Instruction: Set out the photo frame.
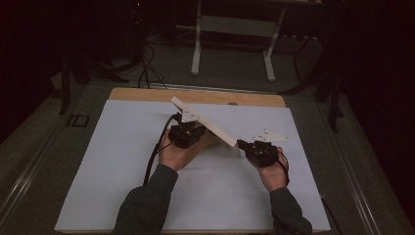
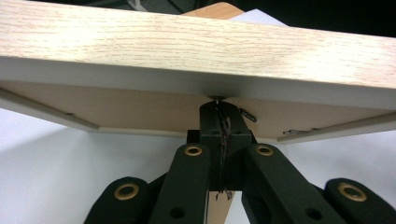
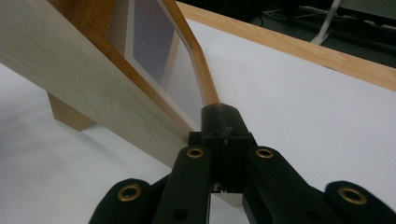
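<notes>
A light wooden picture frame [image 1: 211,126] stands tilted on the white sheet [image 1: 117,161], propped by a brown back stand [image 1: 203,146]. My left gripper [image 1: 197,131] is behind the frame, with its jaws pressed together on the thin stand [image 2: 218,207] just under the frame's back edge [image 2: 187,46]. The left gripper [image 2: 218,106] touches the backing board with its tips. My right gripper [image 1: 241,144] is shut at the frame's near right corner. In the right gripper view its tips [image 3: 220,112] touch the frame's [image 3: 93,93] glass-side edge, with nothing between the jaws.
The white sheet covers a wooden table whose bare edge [image 1: 147,94] shows at the back. Beyond it stand a white desk frame [image 1: 196,49] and loose cables [image 1: 144,68] on a dark floor. Bare sheet lies left, right and in front of the frame.
</notes>
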The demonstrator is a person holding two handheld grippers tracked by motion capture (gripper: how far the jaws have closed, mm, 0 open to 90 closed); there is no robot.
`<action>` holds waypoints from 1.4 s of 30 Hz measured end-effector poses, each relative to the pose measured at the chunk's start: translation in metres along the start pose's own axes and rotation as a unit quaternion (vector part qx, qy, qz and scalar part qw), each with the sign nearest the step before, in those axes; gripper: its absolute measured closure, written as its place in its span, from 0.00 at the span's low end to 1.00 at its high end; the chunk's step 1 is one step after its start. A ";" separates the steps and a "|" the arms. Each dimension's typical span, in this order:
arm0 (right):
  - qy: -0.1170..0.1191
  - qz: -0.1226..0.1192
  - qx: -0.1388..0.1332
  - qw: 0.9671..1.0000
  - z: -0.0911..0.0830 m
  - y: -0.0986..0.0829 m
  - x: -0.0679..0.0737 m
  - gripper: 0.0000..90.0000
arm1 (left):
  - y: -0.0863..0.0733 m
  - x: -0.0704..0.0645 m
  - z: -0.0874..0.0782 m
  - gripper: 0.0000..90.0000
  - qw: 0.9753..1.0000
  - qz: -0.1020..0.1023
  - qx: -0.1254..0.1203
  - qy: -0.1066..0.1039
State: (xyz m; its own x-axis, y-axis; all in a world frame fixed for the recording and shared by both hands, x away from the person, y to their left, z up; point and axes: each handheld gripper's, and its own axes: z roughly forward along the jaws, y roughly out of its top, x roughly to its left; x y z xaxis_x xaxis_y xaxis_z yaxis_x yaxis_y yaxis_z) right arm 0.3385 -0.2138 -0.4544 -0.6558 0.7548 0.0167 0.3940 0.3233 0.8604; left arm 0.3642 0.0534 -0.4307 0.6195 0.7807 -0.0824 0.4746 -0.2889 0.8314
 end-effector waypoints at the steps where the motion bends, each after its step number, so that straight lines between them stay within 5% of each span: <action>1: 0.000 0.000 0.000 1.000 0.000 0.000 0.000 1.00 | 0.000 0.000 0.000 1.00 1.000 0.001 0.000 0.000; 42: 0.028 -0.037 -0.001 0.999 0.000 -0.002 0.027 1.00 | -0.002 -0.009 0.015 1.00 0.999 0.029 0.029 0.006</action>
State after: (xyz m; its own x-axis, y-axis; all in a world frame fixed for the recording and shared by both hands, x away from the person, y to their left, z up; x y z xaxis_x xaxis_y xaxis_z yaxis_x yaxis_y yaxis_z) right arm 0.3199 -0.1936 -0.4556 -0.7182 0.6956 -0.0183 0.3423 0.3761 0.8611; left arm 0.3671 0.0388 -0.4402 0.6396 0.7682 -0.0281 0.4743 -0.3656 0.8009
